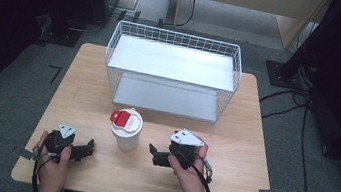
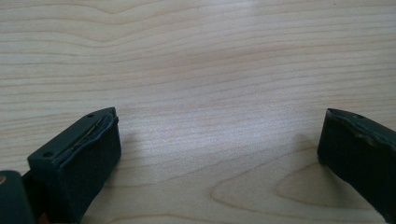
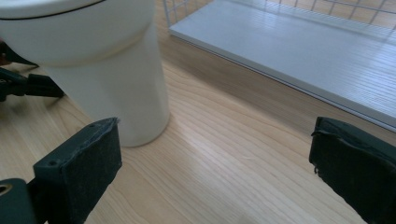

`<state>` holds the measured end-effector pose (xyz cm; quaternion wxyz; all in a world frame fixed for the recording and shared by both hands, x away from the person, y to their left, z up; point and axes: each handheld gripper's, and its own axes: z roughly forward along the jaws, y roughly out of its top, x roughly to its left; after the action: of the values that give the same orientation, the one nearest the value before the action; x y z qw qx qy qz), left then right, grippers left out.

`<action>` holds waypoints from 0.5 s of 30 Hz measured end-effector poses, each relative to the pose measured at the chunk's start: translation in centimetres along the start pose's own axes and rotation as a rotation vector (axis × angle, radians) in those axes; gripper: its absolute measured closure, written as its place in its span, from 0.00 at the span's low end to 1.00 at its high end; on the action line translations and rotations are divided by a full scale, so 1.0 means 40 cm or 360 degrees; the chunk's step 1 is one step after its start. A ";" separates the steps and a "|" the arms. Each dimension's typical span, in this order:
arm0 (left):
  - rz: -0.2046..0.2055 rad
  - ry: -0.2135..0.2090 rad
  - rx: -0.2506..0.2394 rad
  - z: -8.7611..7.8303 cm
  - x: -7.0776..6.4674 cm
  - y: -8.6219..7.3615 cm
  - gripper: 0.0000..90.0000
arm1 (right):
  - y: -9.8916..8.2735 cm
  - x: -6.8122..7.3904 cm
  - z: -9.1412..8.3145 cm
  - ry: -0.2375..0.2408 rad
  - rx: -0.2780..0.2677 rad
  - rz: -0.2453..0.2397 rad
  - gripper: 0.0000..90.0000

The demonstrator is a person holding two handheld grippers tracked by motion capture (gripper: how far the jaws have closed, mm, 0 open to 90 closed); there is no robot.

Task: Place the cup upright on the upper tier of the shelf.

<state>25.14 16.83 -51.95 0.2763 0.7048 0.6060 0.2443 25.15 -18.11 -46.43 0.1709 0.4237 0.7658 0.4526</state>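
Cup between two waiting tongs

The upright white cup point(image 1: 126, 130) stands just left of the right tongs point(image 1: 152, 151), nearer them than the left tongs point(image 1: 90, 146); both gape apart, empty.

cup point(image 3: 93, 60) top cut off by frame edge, lid markings unreadable

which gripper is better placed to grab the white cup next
Probably the right gripper: its open jaws point at the white cup, which stands close ahead in its own view. The left gripper is open too, but faces bare table.
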 end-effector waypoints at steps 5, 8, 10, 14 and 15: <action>-0.0001 -0.0001 0.0000 0.000 0.000 0.000 0.00 | 0.012 0.024 0.018 0.0029 -0.0004 -0.0017 0.03; 0.0000 -0.0001 0.0000 0.000 0.000 0.000 0.00 | 0.022 0.039 0.029 0.0053 -0.0017 -0.0024 0.03; 0.0000 -0.0001 0.0000 0.000 0.000 0.000 0.00 | 0.026 0.049 0.036 0.0066 -0.0027 -0.0028 0.03; 0.0002 -0.0001 0.0002 0.000 0.001 0.000 0.00 | 0.024 0.064 0.049 0.0084 -0.0030 -0.0033 0.03; 0.0002 -0.0001 0.0003 0.000 0.001 0.000 0.00 | 0.023 0.067 0.052 0.0083 -0.0035 -0.0042 0.04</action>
<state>25.13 16.86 -51.94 0.2758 0.7056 0.6056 0.2437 25.40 -14.58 -46.43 0.1613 0.3997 0.7705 0.4696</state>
